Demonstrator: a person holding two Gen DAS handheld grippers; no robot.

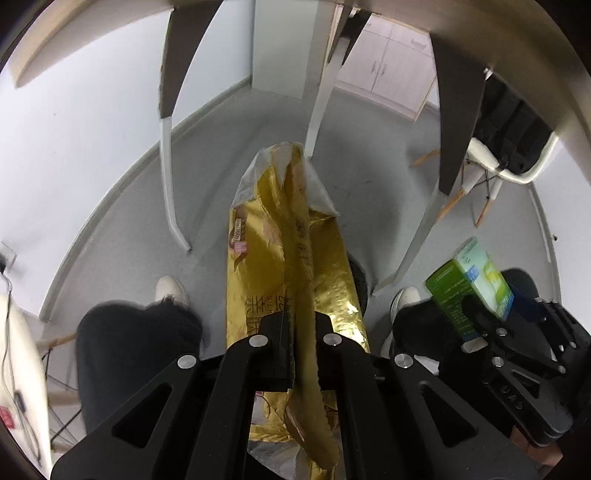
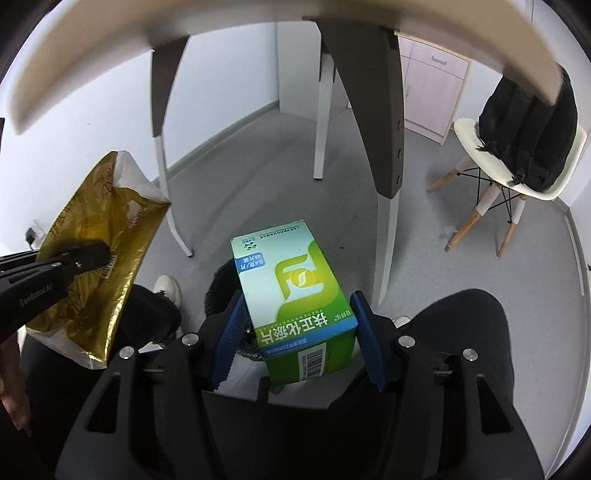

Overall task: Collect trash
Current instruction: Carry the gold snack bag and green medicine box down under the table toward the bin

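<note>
Between our knees, above the grey floor (image 2: 258,177), our left gripper (image 1: 295,354) pinches a crumpled gold bag (image 1: 295,258) tight, while our right gripper (image 2: 299,332) clamps a green box (image 2: 295,291) between blue pads. Beyond stand desk (image 2: 258,22) legs and a chair (image 2: 517,155) bearing a backpack (image 2: 528,129). Something dark under the box stays unclear.

One gold bag (image 1: 295,258), one green box (image 2: 295,295), one chair (image 2: 517,155), one backpack (image 2: 528,136).

Grey floor (image 2: 280,177), white table legs (image 2: 320,125), wooden-legged chair (image 2: 491,173) standing on it
</note>
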